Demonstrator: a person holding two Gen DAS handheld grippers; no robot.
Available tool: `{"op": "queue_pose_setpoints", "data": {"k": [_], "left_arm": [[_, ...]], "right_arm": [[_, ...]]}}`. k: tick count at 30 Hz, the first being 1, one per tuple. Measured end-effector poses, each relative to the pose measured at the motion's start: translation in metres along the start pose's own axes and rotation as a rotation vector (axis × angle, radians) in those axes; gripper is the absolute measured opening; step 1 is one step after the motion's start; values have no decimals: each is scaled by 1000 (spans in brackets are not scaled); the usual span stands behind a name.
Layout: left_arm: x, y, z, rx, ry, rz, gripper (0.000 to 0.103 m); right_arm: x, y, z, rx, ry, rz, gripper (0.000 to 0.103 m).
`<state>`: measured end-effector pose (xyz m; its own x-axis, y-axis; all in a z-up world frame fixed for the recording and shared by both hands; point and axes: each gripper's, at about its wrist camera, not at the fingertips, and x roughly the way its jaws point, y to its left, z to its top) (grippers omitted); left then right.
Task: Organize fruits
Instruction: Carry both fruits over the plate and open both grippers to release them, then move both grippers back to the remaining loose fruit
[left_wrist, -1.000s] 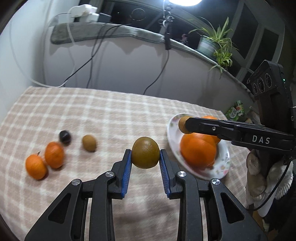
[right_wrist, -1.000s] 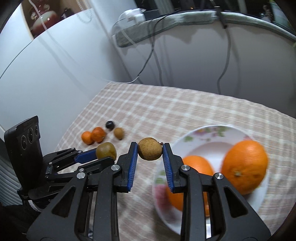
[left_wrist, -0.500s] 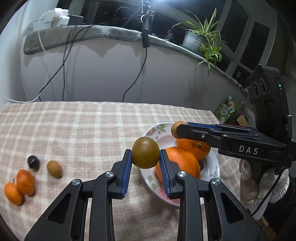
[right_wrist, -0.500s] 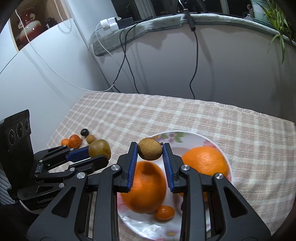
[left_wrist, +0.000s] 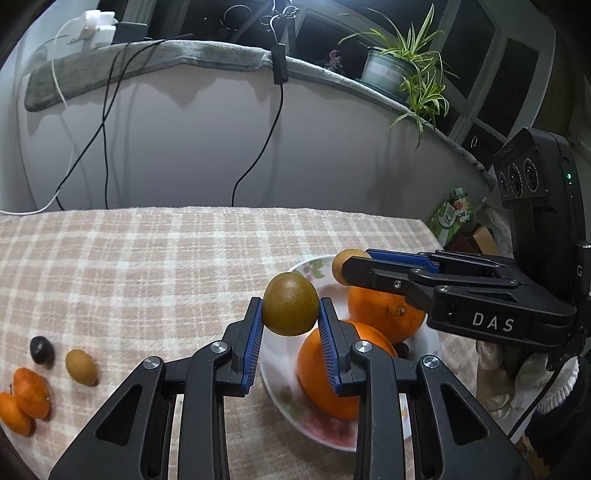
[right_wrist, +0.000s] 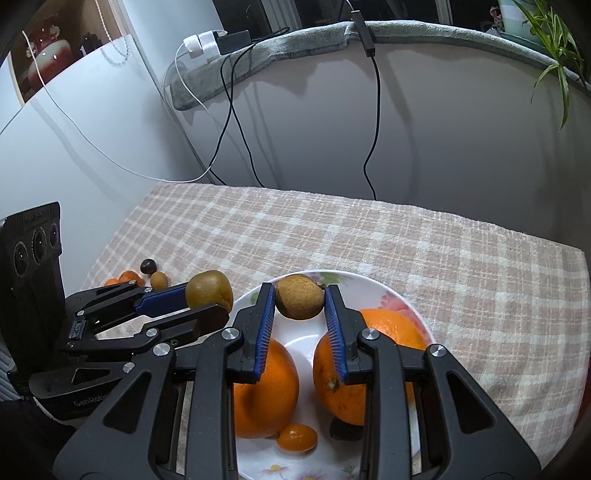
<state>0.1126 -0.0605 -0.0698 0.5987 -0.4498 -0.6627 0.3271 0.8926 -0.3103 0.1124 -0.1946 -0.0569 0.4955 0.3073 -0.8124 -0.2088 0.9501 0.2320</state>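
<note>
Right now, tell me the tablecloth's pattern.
Beige-and-cream plaid on the tablecloth, clearest in the right wrist view.

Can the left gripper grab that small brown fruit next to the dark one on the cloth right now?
Probably not: the left gripper is shut on a greenish-brown fruit, though nothing blocks the small brown fruit.

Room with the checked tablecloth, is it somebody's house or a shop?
Most likely somebody's home. A checked tablecloth covers the table, a flowered plate holds oranges, and a potted spider plant sits on the ledge by dark windows, with chargers plugged in nearby.
</note>
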Motion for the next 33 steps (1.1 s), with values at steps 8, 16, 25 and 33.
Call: {"op": "queue_pose_setpoints", "data": {"k": [8, 16, 25, 33], "left_arm": [[5, 0, 2, -2, 15, -8, 28], [5, -1, 3, -7, 13, -17, 29], [6, -3, 2, -1, 15, -17, 29], [1, -7, 2, 15, 1, -23, 43]], "right_arm": [[5, -2, 3, -4, 3, -14, 29], [4, -3, 3, -3, 4, -21, 30], [2, -4, 2, 1, -1, -30, 40], [-3, -4, 2, 13, -10, -36, 40]]}}
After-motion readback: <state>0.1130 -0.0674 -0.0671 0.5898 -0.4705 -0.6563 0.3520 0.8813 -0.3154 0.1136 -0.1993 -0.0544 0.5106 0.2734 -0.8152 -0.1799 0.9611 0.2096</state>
